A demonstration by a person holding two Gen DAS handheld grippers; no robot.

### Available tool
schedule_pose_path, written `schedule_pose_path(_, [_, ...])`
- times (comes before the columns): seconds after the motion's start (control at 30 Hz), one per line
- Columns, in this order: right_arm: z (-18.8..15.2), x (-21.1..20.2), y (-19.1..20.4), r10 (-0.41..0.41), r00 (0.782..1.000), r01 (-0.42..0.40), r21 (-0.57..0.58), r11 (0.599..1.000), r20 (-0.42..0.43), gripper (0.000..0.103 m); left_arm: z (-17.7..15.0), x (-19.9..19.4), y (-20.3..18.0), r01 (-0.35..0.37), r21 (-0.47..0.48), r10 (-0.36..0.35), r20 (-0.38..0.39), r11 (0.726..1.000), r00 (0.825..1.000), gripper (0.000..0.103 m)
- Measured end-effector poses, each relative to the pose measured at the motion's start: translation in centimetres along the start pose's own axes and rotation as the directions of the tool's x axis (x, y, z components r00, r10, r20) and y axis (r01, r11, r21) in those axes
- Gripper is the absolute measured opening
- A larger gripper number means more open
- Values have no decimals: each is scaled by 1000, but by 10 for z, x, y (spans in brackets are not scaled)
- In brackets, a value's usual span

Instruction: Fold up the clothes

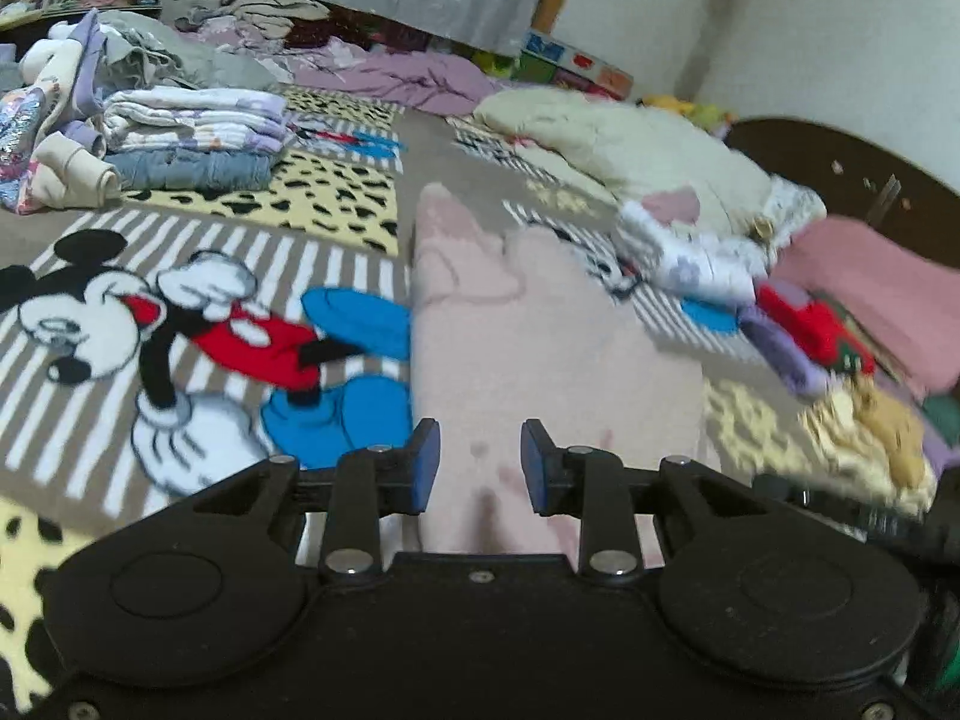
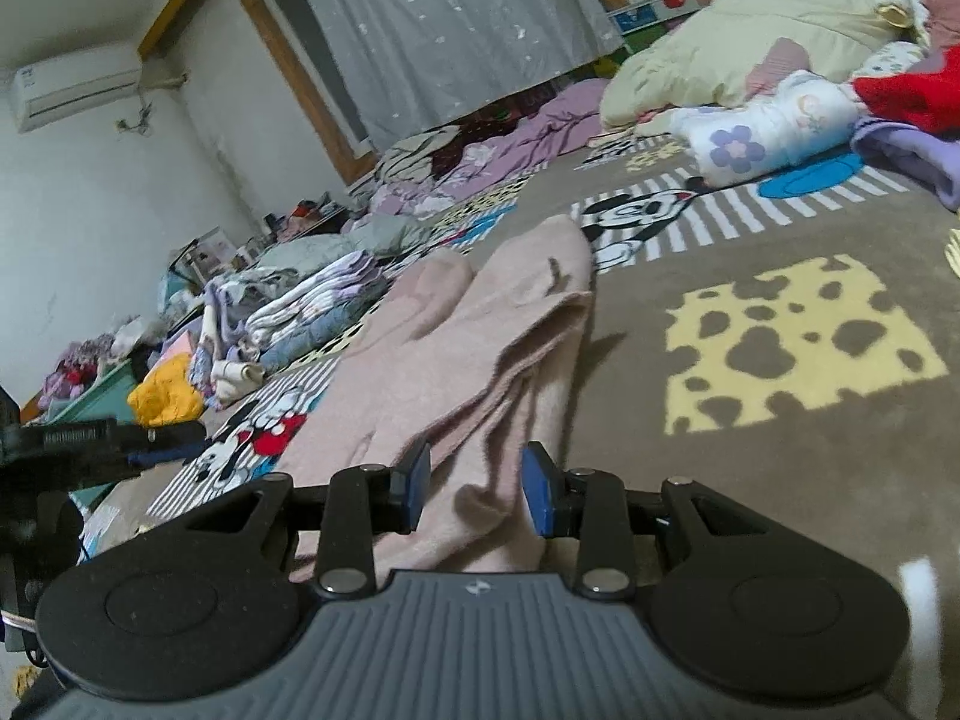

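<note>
Pale pink garment (image 1: 540, 348) lies flat on the cartoon-mouse blanket (image 1: 180, 312) covering the bed, between the clothes piles. Left gripper (image 1: 480, 465) hovers over its near edge, jaws apart, nothing pinched. Right gripper (image 2: 477, 489): jaws clamped on a raised fold of the same pink fabric (image 2: 468, 360). Folded stack (image 1: 198, 138) sits far left.
</note>
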State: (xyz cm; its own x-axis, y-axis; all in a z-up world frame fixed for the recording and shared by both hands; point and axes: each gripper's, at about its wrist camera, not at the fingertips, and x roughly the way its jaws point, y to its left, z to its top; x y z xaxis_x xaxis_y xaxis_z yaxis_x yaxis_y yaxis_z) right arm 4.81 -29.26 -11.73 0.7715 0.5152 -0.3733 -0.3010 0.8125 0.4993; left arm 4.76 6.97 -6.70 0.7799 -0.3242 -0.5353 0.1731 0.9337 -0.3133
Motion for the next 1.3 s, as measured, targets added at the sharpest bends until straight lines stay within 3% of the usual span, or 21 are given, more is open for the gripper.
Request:
schedule_pose_path(0.13, [-3,2,6,4,1000,-4,-25,1000,-16,36,-21,16,-24,-5,129,12,-52,992,999,27])
schedule_pose_path(0.17, [-3,3,6,2,1000,-3,-29,1000,-20,36,-29,28,-30,-65,209,91,-115,976,989,28])
schedule_pose_path(0.2, [-3,3,7,1,1000,-2,-33,999,-24,36,-39,40,-32,-129,286,181,-166,949,969,30])
schedule_pose_path(0.23, [-4,4,8,-4,1000,3,-39,999,-28,36,-44,42,-31,-148,311,207,-166,939,964,31])
schedule_pose_path(0.33, [-5,2,8,-13,999,11,-55,998,-29,36,-34,28,-27,-121,263,168,-165,957,972,31])
schedule_pose_path(0.53, [-4,2,10,10,1000,-11,-59,998,-20,36,-8,-1,-2,-161,112,167,-45,981,985,30])
schedule_pose_path(0.7, [-3,2,9,11,1000,-11,-50,999,-6,36,5,3,-12,-83,87,86,-25,993,996,30])
schedule_pose_path(0.9, [5,-9,-18,-5,998,-3,125,992,58,36,22,34,-27,-78,74,81,-45,994,996,30])
schedule_pose_path(1.0, [5,-10,-27,-28,998,18,154,988,60,36,44,55,-27,-98,71,100,-28,993,995,30])
schedule_pose_path(1.3, [-2,10,4,46,999,-47,-31,998,-17,36,119,139,-20,-114,13,114,14,993,993,30])
